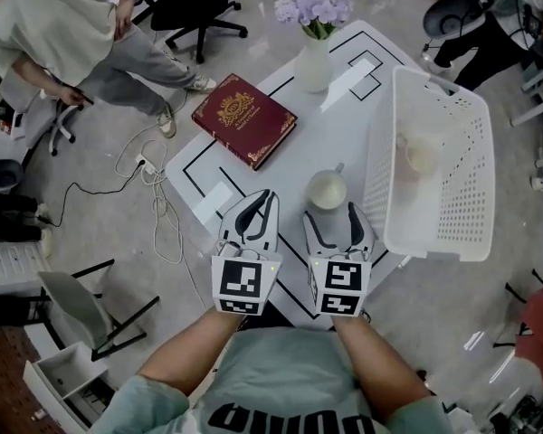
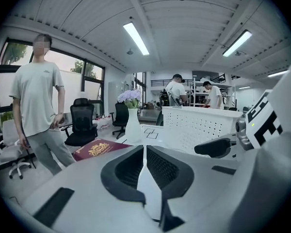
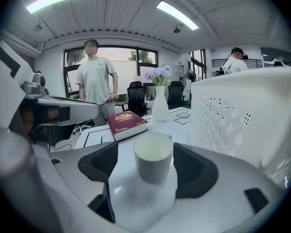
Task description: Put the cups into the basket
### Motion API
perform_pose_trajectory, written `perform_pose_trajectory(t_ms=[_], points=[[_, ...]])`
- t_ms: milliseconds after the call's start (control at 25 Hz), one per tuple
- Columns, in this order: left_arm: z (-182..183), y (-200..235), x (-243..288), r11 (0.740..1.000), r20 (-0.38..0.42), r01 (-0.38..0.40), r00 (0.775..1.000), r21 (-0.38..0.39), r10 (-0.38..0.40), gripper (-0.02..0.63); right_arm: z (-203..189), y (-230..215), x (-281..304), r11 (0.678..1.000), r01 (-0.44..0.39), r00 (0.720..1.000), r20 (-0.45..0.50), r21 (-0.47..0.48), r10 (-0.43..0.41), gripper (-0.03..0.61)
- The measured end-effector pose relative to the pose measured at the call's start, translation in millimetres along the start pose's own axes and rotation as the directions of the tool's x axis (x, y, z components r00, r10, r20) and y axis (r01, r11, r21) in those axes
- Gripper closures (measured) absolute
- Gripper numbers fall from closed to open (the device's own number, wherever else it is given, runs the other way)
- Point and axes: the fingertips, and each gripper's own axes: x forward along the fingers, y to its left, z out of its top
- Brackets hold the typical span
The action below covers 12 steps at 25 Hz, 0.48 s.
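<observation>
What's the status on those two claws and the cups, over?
Left claw shut, empty. Right claw open, one cup standing between its jaws, not gripped. Second cup already in basket. Nothing in the way.

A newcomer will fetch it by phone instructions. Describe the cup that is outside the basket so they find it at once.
On the white table, find the perforated white basket at the right. Just left of it, inside the open right gripper, stands a white cup. Unlike the other cup, it is outside the basket, upright on the tabletop.
</observation>
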Motion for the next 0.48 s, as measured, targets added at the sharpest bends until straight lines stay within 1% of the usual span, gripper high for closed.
perform_pose_trajectory(t_ms=[200,480], points=[[-11.5,6.4,18.4,1.000,-0.032,0.024,0.999,0.017,-0.024,0.604,-4.3,-8.5,20.6,0.998,0.037,0.999,-0.012,0.044,-0.036,0.221],[-34.1,23.1,38.8,0.999,-0.073,0.035,0.997,0.012,-0.034,0.604,-9.1,-8.6,42.1,0.997,0.052,0.998,-0.027,0.050,-0.051,0.195]])
